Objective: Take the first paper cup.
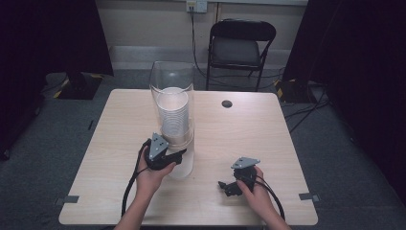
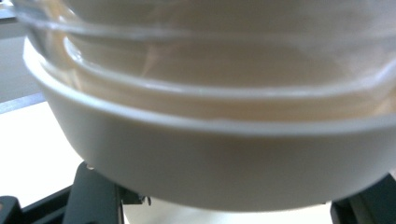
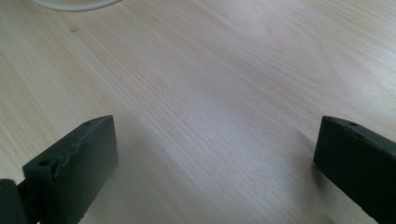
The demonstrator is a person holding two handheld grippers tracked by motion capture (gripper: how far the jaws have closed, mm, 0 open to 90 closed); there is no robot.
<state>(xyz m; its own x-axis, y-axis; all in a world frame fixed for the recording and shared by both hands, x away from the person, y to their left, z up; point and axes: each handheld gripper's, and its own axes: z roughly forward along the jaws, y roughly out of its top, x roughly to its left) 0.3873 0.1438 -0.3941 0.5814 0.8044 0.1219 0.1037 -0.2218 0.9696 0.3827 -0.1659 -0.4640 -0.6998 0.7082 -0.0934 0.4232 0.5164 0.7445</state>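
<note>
Cups (image 1: 173,120), thin white plastic stacked in clear dispenser tube (image 1: 171,76), prob light & crushable: left gripper (image 1: 179,155) clamped on bottom cup's rim, right gripper (image 1: 222,184) jaws apart, idle over table (image 1: 249,129).

Table (image 1: 249,139): clear tube (image 1: 172,81) stands upright left of centre, stack of cups (image 1: 174,120) inside it. Left gripper (image 1: 179,155) is at the tube's base on its left side, touching it, closed on the bottom cup (image 2: 224,172). Right gripper (image 1: 224,186) sits on the tabletop near the front edge, right of the tube, well apart from it. Small round grommet (image 1: 227,104) toward the back edge, right of the tube. Folding chair (image 1: 242,48) behind the table.
</note>
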